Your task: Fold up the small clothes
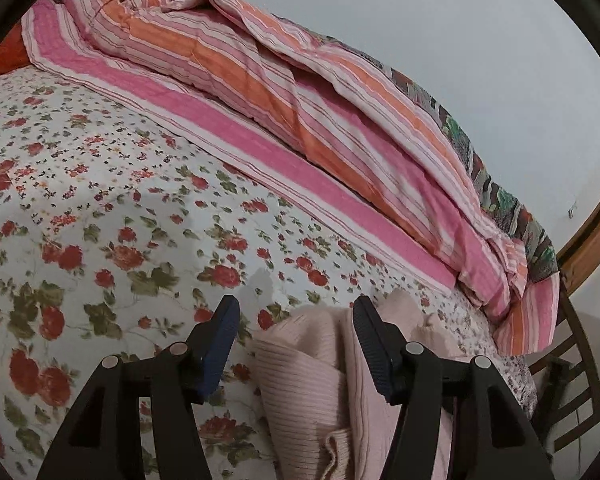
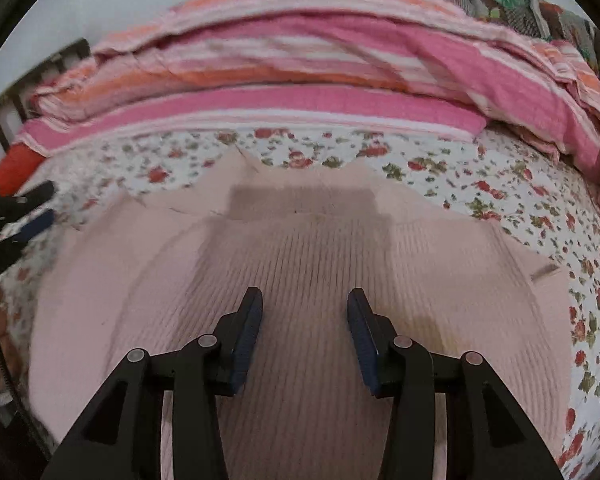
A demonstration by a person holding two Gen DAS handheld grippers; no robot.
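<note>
Pink sweater (image 2: 300,264) spread on floral sheet (image 1: 100,200); left gripper (image 1: 296,308) jaws apart over bunched edge, right gripper (image 2: 305,300) jaws apart above sweater.

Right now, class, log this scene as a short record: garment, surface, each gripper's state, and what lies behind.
garment: pink ribbed sweater, spread on the bed
surface: floral bedsheet
left gripper: open, at the sweater's edge, nothing gripped
right gripper: open, above the sweater's middle
behind: striped pink and orange quilt, bunched along the wall
</note>
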